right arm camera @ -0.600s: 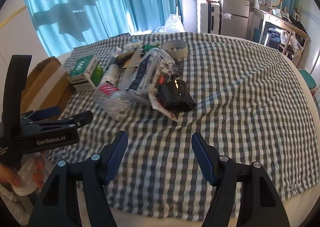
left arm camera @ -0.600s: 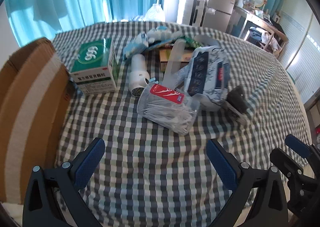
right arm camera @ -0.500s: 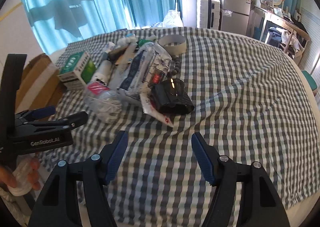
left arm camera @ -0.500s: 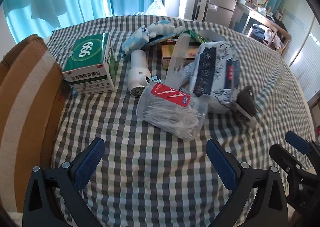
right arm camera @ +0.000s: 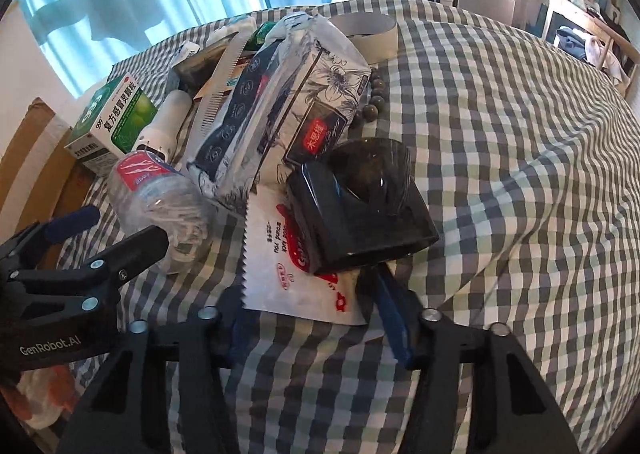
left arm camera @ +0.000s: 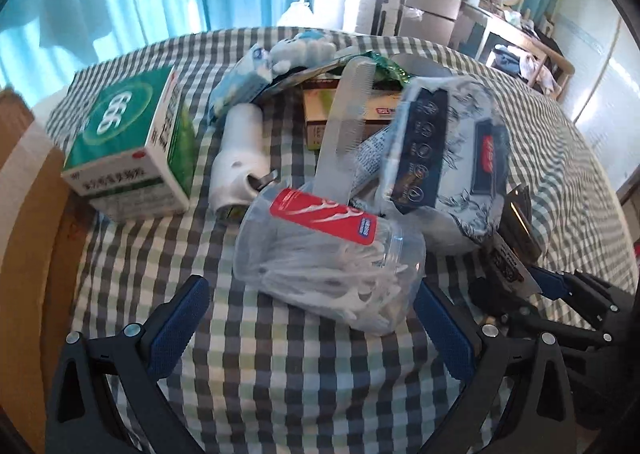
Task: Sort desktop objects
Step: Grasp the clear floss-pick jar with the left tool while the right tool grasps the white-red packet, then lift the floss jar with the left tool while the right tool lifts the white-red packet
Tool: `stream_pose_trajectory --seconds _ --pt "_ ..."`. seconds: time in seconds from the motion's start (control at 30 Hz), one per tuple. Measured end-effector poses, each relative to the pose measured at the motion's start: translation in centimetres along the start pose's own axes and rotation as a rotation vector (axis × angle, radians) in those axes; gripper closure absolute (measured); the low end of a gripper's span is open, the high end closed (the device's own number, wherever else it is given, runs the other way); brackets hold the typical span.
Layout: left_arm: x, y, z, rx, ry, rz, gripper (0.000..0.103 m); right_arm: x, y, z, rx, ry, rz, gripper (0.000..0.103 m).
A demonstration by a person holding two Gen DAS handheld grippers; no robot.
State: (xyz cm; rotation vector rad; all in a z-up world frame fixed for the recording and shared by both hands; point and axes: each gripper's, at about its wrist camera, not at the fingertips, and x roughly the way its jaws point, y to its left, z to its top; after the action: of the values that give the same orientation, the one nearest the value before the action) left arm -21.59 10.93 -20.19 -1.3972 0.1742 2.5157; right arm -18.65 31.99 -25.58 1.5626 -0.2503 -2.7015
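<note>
Clear floss-pick jar (left arm camera: 328,254) lies on its side on the checked bench (left arm camera: 280,374), between the wide-spread pads of the left tool (left arm camera: 308,318). Likely light, slick, thin-walled: grip mid-body. Right tool (right arm camera: 316,314), also wide, nears the black box (right arm camera: 360,210) and sachet (right arm camera: 280,254).

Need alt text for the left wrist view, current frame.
The open left gripper hovers low over a checked tablecloth, its blue pads flanking a clear tub of floss picks lying on its side. Behind sit a green medicine box, a white bottle, a comb and a tissue pack; the right gripper shows at lower right.
</note>
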Motion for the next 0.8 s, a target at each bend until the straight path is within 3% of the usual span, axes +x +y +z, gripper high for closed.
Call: stream_pose_trajectory --seconds 0.07,0.1,0.23,0.37,0.43,0.53,0.67,0.8 --pt "0.0 -0.4 0.3 0.031 -0.017 0.010 0.000 0.2 -0.1 -0.1 -0.003 0.013 0.007 0.088" --pt "0.0 -0.5 0.3 0.048 -0.023 0.010 0.000 0.2 -0.2 -0.2 0.004 0.015 0.012 0.091" --pt "1.9 -0.5 1.4 0.121 -0.009 -0.036 0.000 -0.4 -0.7 -1.0 0.023 0.015 0.040 0.092" --pt "4.1 0.3 2.3 0.088 0.056 -0.092 0.000 -0.8 -0.8 -1.3 0.032 0.015 0.040 0.092" --pt "4.3 0.2 2.5 0.080 0.062 -0.082 0.000 -1.3 -0.9 -1.6 0.036 0.019 0.039 0.092" --pt "3.8 -0.4 2.6 0.097 0.061 -0.083 0.014 -2.0 -1.0 -1.9 0.043 0.025 0.029 0.092" --pt "2.7 -1.4 1.8 0.140 0.072 -0.055 0.014 -3.6 -0.9 -2.7 0.053 0.026 0.033 0.092" --pt "0.5 -1.5 0.9 0.118 0.064 -0.060 0.014 -5.9 -0.7 -3.5 0.064 0.002 0.039 0.092"
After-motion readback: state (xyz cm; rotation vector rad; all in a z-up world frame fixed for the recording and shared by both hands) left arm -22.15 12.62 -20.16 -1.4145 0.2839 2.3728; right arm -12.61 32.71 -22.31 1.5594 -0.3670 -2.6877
